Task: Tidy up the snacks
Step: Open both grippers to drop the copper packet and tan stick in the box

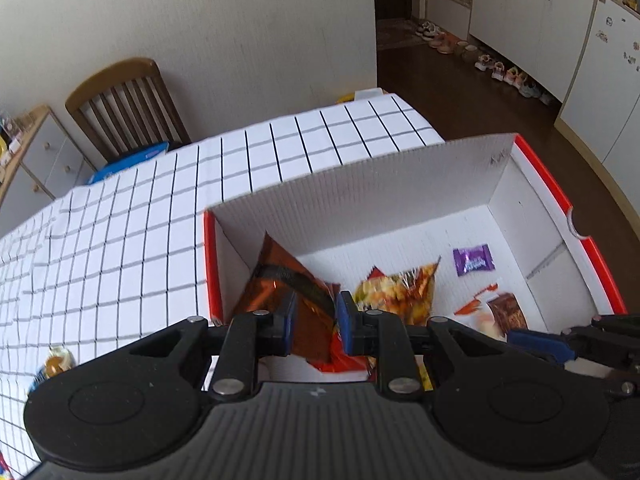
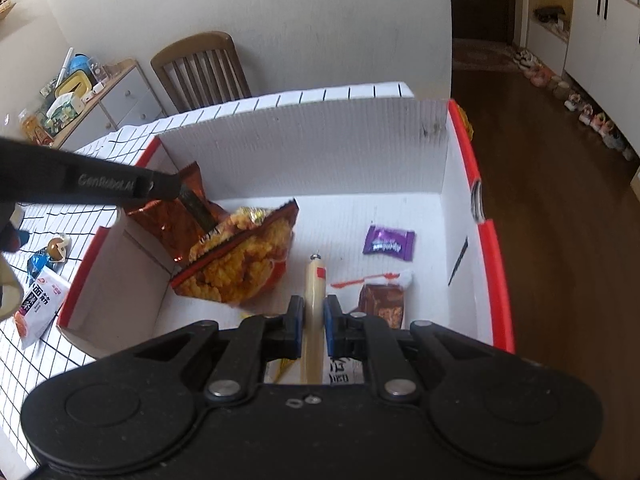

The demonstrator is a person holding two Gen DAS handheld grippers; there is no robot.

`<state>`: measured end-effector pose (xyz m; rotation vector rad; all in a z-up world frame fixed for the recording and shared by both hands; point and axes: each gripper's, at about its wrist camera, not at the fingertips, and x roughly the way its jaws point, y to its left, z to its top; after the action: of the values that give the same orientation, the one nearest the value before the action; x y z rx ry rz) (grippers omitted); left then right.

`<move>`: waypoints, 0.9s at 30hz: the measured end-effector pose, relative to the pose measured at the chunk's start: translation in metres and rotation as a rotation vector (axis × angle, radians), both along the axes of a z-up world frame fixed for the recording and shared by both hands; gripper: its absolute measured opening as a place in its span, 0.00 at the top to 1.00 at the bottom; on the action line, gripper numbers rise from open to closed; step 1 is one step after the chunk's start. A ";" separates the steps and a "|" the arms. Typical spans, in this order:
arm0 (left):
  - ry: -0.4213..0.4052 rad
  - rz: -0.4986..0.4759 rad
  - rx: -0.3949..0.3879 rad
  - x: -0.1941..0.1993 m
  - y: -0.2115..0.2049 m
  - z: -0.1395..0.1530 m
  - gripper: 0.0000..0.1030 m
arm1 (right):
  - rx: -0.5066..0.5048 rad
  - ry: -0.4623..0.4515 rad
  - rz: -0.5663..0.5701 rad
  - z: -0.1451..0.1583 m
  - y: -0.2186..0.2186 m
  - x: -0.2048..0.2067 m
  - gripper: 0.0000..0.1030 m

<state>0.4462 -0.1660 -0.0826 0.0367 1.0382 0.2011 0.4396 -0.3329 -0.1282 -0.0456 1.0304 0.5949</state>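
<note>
Inside the white cardboard box (image 2: 304, 148) with red edging, on the grid-patterned desk (image 1: 120, 232), the left hand-held gripper (image 1: 316, 322) is clenched on a shiny orange-brown snack bag (image 1: 280, 276) at the box's left end. Lower centre of the right view, the right hand-held gripper (image 2: 313, 322) is clenched on a pale sausage stick (image 2: 314, 292). A chip bag (image 2: 244, 256), purple candy (image 2: 388, 243) and brown packet (image 2: 382, 304) lie on the box floor. More snacks (image 2: 38, 304) sit on the desk at left.
</note>
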 end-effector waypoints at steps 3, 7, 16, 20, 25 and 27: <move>0.015 0.023 -0.039 -0.005 0.003 -0.002 0.79 | 0.004 0.014 0.007 -0.002 -0.001 -0.001 0.85; 0.024 0.037 -0.086 -0.015 0.005 -0.001 0.79 | 0.006 0.022 0.007 -0.001 -0.004 -0.002 0.81; 0.002 0.031 -0.138 -0.034 0.001 0.012 0.79 | 0.032 -0.002 0.016 0.016 -0.009 -0.016 0.75; -0.013 0.032 -0.168 -0.042 0.002 0.019 0.79 | 0.048 -0.028 0.018 0.027 -0.012 -0.022 0.71; -0.036 0.033 -0.186 -0.052 0.004 0.027 0.79 | 0.060 -0.053 0.014 0.039 -0.016 -0.029 0.68; -0.043 0.036 -0.200 -0.057 0.007 0.029 0.79 | 0.068 -0.059 0.013 0.044 -0.016 -0.031 0.67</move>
<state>0.3896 -0.1589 -0.0531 -0.1664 1.0122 0.1297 0.4088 -0.3494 -0.0844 -0.0099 0.9525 0.6364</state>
